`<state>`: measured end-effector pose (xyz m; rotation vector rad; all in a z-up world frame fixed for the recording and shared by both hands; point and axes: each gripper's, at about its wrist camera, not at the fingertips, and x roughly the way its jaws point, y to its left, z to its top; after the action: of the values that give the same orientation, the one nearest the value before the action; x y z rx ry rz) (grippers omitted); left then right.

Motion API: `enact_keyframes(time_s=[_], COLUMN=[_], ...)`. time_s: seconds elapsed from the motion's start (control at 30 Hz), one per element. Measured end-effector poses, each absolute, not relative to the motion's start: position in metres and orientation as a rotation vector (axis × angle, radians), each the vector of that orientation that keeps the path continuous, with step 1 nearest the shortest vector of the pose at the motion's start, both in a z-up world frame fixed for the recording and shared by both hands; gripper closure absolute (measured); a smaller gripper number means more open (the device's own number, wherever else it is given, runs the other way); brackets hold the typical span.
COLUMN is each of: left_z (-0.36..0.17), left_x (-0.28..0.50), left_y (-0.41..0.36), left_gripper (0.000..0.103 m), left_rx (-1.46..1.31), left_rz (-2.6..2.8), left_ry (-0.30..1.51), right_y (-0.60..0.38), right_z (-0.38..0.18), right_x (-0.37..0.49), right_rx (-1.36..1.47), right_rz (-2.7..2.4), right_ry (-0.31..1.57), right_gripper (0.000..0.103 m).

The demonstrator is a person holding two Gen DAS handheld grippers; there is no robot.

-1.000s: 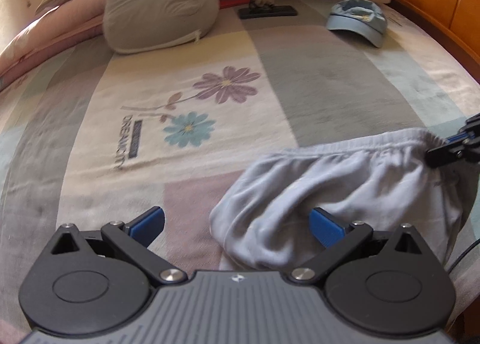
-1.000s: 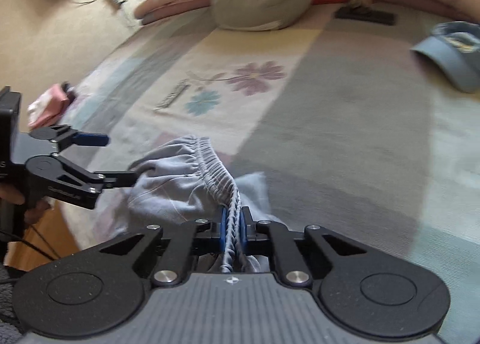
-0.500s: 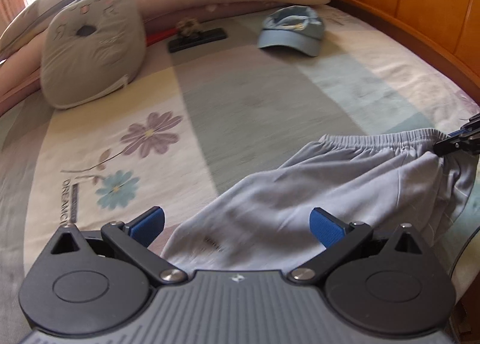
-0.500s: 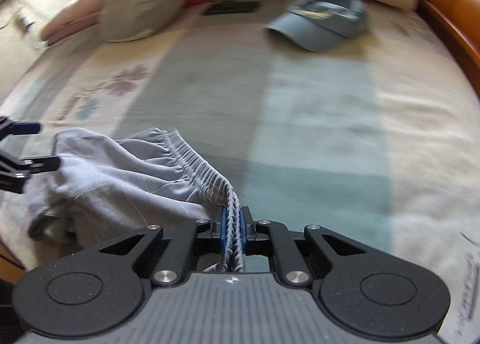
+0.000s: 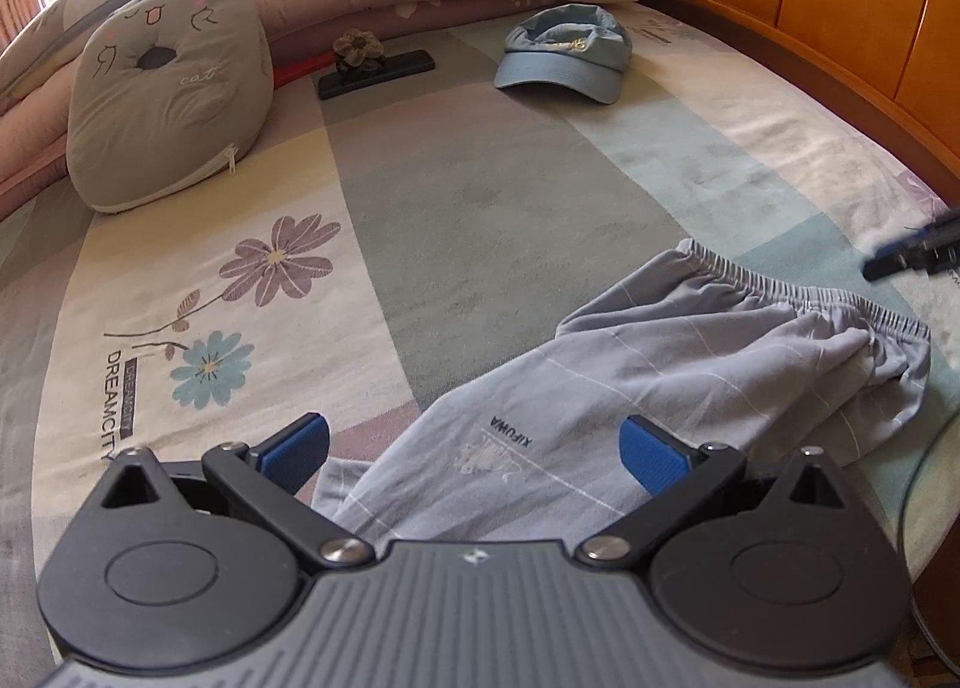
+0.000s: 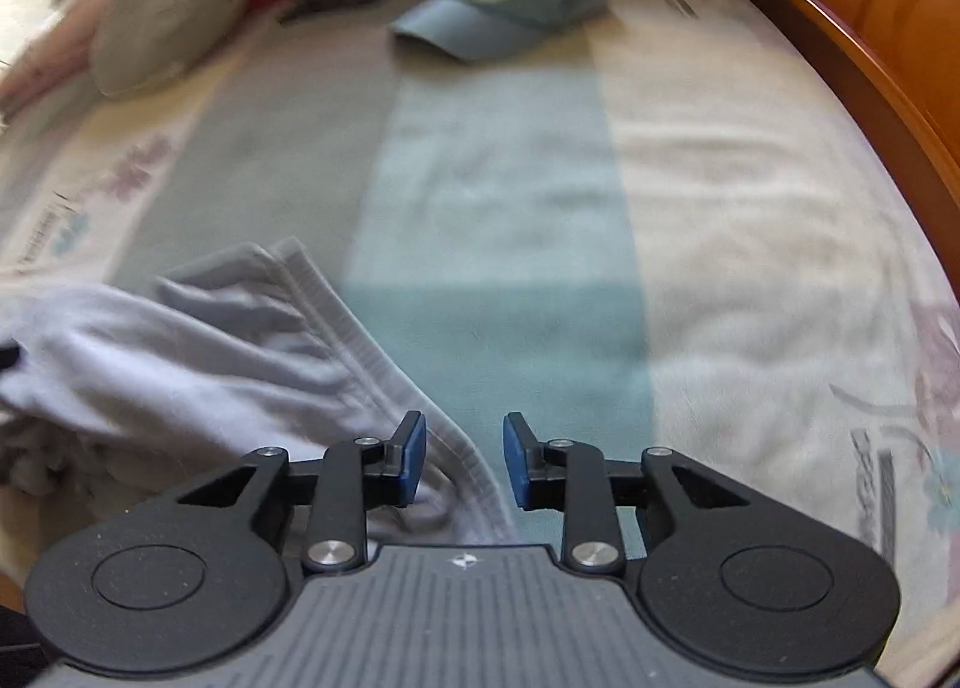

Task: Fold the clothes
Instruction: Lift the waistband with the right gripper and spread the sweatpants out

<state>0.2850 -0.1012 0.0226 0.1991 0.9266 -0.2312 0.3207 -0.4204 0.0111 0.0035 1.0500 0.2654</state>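
From the left wrist camera, the grey shorts (image 5: 690, 382) lie spread but rumpled near the bed's (image 5: 480, 220) near edge, toward its right side, the elastic waistband away from the camera and a printed logo facing up. The left gripper (image 5: 474, 445) hovers low over the leg end with its blue pads wide apart, holding nothing; it points along the cloth toward the headboard, probably placed to take that end. A blue cap (image 5: 564, 54), a cat cushion (image 5: 165, 99) and a dark flat object (image 5: 375, 72) sit well apart, near the bed's far edge.

From the right wrist camera, blurred, the right gripper (image 6: 463, 463) sits just above the waistband (image 6: 360, 340), pads parted with the band's corner running between them unclamped. It is level and aimed toward the cap (image 6: 504, 3). The shorts lie flat enough to suit either smoothing before a fold or one already laid.
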Motion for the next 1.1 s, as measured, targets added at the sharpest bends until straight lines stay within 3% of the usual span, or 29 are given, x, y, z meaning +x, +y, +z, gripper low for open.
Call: enact_keyframes(time_s=[0.2,0.47,0.57,0.63,0.7,0.73,1.1], left_z=[0.021,0.016,0.013,0.012,0.011,0.011,0.025], left_x=[0.274,0.256,0.254,0.253,0.253,0.252,0.245], left_y=[-0.101,-0.086,-0.084,-0.084,-0.084,-0.085,-0.090], left_gripper=[0.001,0.001,0.001,0.001,0.001,0.001,0.001], left_rx=[0.201,0.186,0.189,0.187,0.181,0.181,0.213], left_rz=[-0.253,-0.241,-0.227,-0.223,-0.225,-0.229,-0.239], left_ry=[0.922,0.948,0.955,0.960,0.962,0.957,0.889], right_y=[-0.370,-0.334,-0.326,-0.318,-0.310,-0.308,-0.332], right_z=[0.006,-0.044,-0.055,-0.055,-0.052,-0.050,-0.022], right_x=[0.355,0.400,0.401,0.393,0.385,0.383,0.429], right_rx=[-0.070,-0.190,-0.241,-0.308,-0.353,-0.368,-0.292], right_rz=[0.461,0.547,0.583,0.600,0.630,0.635,0.443], right_ry=[0.978,0.996,0.979,0.951,0.941,0.941,0.885], right_gripper=[0.054,0.051,0.043,0.045,0.072,0.075,0.078])
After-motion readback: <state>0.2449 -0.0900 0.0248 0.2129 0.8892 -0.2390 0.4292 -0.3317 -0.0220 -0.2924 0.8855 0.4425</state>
